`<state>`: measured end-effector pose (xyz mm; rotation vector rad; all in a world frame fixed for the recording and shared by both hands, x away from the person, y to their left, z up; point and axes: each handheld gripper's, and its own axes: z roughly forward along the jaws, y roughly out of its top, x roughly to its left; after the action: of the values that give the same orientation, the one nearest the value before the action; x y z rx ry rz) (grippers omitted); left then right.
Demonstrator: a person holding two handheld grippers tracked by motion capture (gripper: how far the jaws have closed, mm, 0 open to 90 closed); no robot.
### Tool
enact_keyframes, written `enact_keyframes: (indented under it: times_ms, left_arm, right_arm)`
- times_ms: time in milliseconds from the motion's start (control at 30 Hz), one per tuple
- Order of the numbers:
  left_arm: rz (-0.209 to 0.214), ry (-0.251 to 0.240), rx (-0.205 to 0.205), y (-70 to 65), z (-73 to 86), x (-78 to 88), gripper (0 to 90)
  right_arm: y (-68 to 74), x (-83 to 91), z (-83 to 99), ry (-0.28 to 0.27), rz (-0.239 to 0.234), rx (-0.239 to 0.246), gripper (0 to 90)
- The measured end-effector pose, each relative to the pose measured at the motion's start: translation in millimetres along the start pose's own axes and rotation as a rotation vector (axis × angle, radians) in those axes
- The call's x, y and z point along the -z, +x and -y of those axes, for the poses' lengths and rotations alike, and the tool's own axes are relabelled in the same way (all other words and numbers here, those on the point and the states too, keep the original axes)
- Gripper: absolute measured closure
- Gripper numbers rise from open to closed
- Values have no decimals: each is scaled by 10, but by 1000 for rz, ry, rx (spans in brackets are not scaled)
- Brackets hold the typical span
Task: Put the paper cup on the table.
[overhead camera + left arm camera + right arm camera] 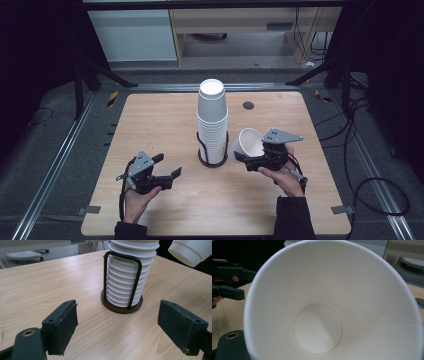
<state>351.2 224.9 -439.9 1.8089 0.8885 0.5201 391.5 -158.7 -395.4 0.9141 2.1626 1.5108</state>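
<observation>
Desk point(165, 210): wooden, bare around centre. Cup stack point(212, 122) upright in black wire holder point(212, 159), mid-desk. Right tool point(250, 159) grasping single paper cup point(246, 143), tilted, just right of stack. Left tool point(167, 167) released, jaws wide, empty.

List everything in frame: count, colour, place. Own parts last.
cup stack: one stack of nested cups, white, upside down in the holder at table centre
cup holder: 1, dark round base with black wire loops up the sides of the stack, table centre
loose cup: 1, white, tilted on its side, held just right of the stack
table: 1, light wood top with a small dark round cap near the far edge
left gripper: 1, black, jaws apart and holding nothing, left of the stack
right gripper: 1, black with grey plate, shut on the loose cup
hands: 2, dark sleeves, one behind each gripper at the near edge
</observation>
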Motion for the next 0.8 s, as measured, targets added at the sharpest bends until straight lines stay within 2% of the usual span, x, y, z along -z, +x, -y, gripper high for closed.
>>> enact_keyframes:
  times_ms: [167,400,467,700,800]
  left_arm:
    - [-14,3,16,39,3,13,157]
    - [-65,29,43,109,26,8,156]
    - [-74,37,49,127,26,6,156]
    - [-87,47,61,158,23,-1,156]
    - [-93,54,55,157,28,-1,156]
  right_arm:
    - [-79,12,-12,3,51,-16,126]
    - [-228,9,-37,47,176,-35,126]
    - [-274,9,-39,71,227,-34,126]
    - [-473,13,18,137,321,-63,125]
    - [-572,11,66,175,364,-66,125]
